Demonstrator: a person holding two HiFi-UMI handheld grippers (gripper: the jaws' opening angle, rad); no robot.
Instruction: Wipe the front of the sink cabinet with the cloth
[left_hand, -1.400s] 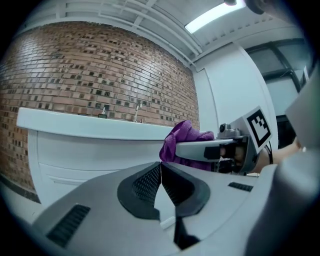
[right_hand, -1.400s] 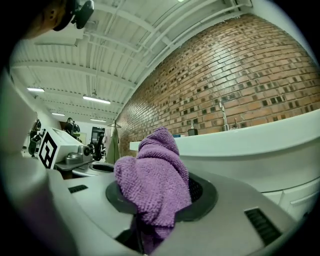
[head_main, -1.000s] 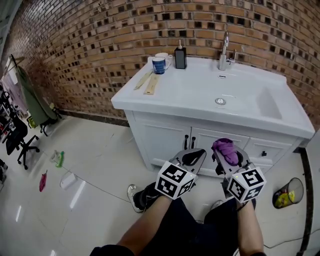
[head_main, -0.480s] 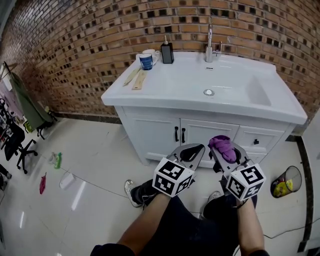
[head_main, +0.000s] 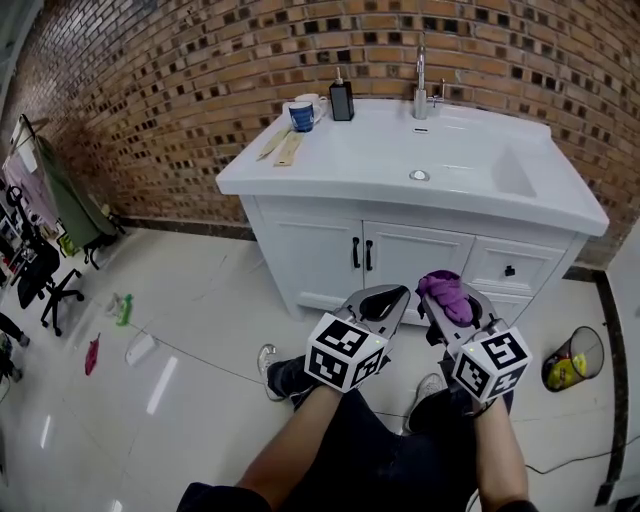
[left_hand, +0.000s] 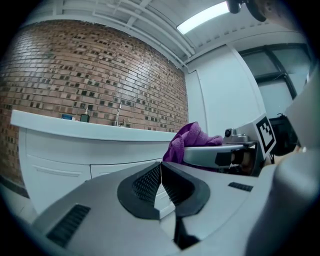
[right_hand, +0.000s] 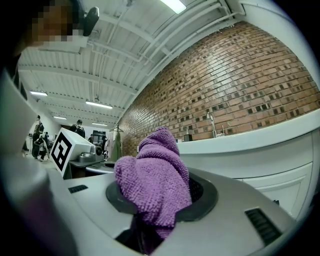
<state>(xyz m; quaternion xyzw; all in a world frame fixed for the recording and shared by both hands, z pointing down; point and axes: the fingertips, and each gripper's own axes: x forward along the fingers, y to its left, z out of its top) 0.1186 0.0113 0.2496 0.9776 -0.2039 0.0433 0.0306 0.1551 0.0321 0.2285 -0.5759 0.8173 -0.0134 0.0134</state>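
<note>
Clamped between the jaws of the right gripper (head_main: 452, 305), a bunched purple cloth (head_main: 446, 292); stands in a lump above the pads, with a tail tucked down into the slot. On the left gripper (head_main: 382, 300), pads pressed together in a thin line, on nothing. Both held side by side, near each other but apart, low over the person's knees and short of the sink cabinet (head_main: 318, 255); touching no door. Between jaw tips and cabinet front, a strip of bare white floor (head_main: 200, 320).

Straight ahead, two doors with dark handles (head_main: 361, 254) along their meeting edges; to the right, a drawer with a dark knob (head_main: 510, 270). Above, the lip of the white countertop (head_main: 340, 170), overhanging the front along its whole length. At the back of the top, a faucet (head_main: 421, 75), a dark soap dispenser (head_main: 342, 98) and a blue mug (head_main: 300, 117); near the left rear corner, wooden pieces (head_main: 283, 148).

Left of the cabinet, wide open floor out to an office chair (head_main: 45, 285), with small bits of litter (head_main: 120, 312) well apart from the grippers. Right, tighter: a wire waste bin (head_main: 572, 362) near the cabinet's right end. Under the left gripper, a shoe (head_main: 285, 378) on the floor.
</note>
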